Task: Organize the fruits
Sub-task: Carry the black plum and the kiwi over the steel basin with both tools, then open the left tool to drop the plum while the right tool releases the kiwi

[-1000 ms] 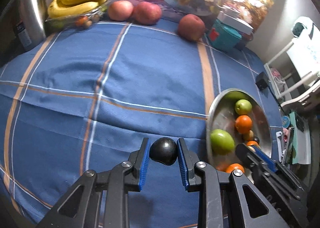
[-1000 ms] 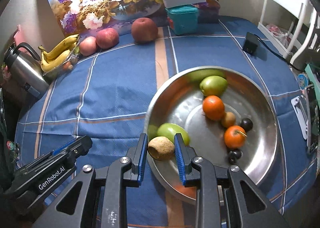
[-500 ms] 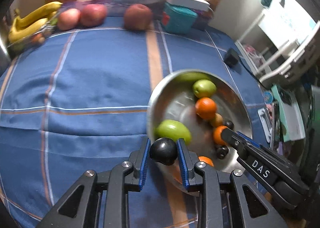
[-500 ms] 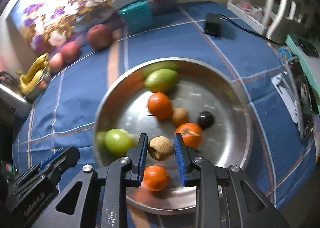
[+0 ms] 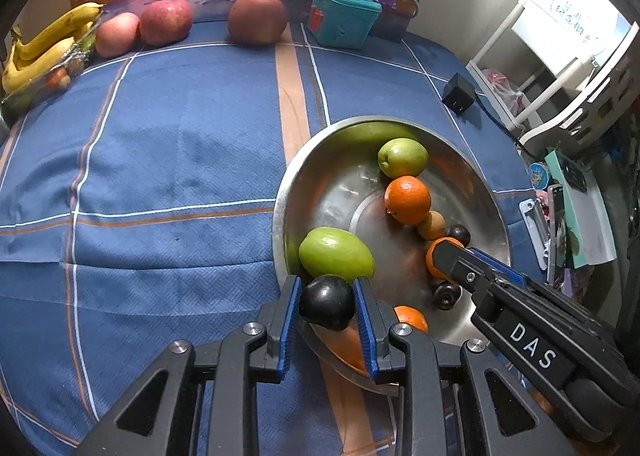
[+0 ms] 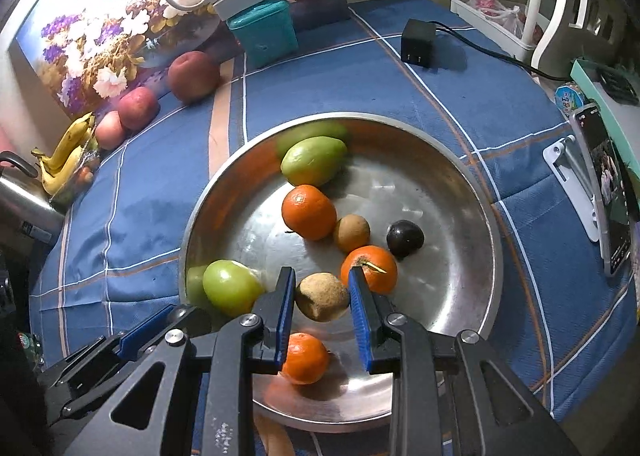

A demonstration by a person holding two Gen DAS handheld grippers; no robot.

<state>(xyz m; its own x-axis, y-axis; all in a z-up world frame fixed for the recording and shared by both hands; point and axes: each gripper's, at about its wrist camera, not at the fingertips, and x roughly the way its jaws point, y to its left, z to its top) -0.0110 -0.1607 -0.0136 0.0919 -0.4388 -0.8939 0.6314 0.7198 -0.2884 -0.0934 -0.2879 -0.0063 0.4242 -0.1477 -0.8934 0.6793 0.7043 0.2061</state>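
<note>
Fruits are being gathered in the steel bowl. In the left wrist view, a dark plum is clamped in the left gripper, poised above the bowl's near rim. In the right wrist view, a brown kiwi is seen between the right gripper fingers, parted slightly, over the bowl's floor.

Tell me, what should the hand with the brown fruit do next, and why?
Probably let go. The right gripper has the brown fruit between its fingers above the metal bowl, with other fruit already in it, so opening wider should drop it in.
</note>
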